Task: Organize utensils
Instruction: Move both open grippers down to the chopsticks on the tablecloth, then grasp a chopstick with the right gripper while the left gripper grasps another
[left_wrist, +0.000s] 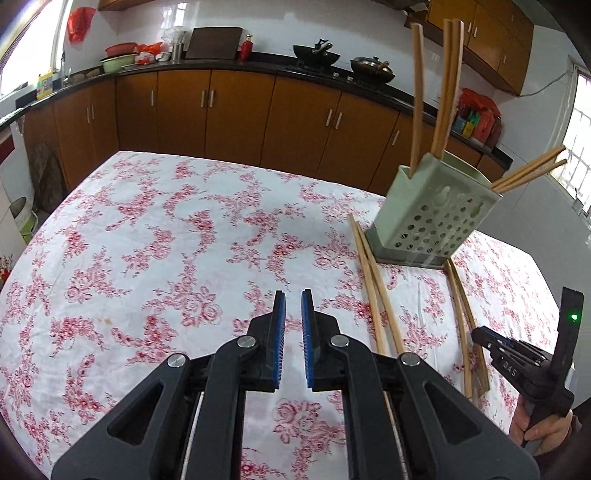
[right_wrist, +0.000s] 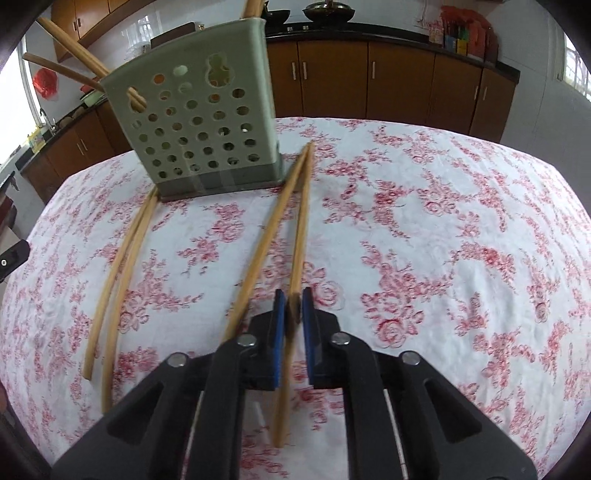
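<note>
**A:** Left wrist view first, from the left: what's there?

**B:** Flowered cloth (left_wrist: 155, 236), bare on that side. The left gripper (left_wrist: 292, 299) hangs over it with its jaws drawn in, nothing between the blue pads. Two chopsticks (left_wrist: 373, 291) lie just right of it, reaching up to the holder's base. Then the green holder (left_wrist: 432, 218), upright, with sticks (left_wrist: 443, 88) standing in it. Another pair (left_wrist: 461, 325) lies beyond, and the right gripper (left_wrist: 480, 334) is at their near end, a hand (left_wrist: 539, 430) under it.

**A:** Can you tell from there what the right one has?

**B:** No, its tip is too small and side-on.

**A:** And the right wrist view?

**B:** Left to right: a loose pair (right_wrist: 122, 266) on the cloth (right_wrist: 461, 221), running to the holder (right_wrist: 199, 122). Then a second pair from the holder's right corner towards the camera. Its left stick (right_wrist: 258, 251) passes outside the left jaw. Its right stick (right_wrist: 300, 229) runs between the pads of the right gripper (right_wrist: 294, 302), which are clenched on it, close to its near end.

**A:** Anything only the left view gives?

**B:** The tall sticks' full length in the holder.
</note>
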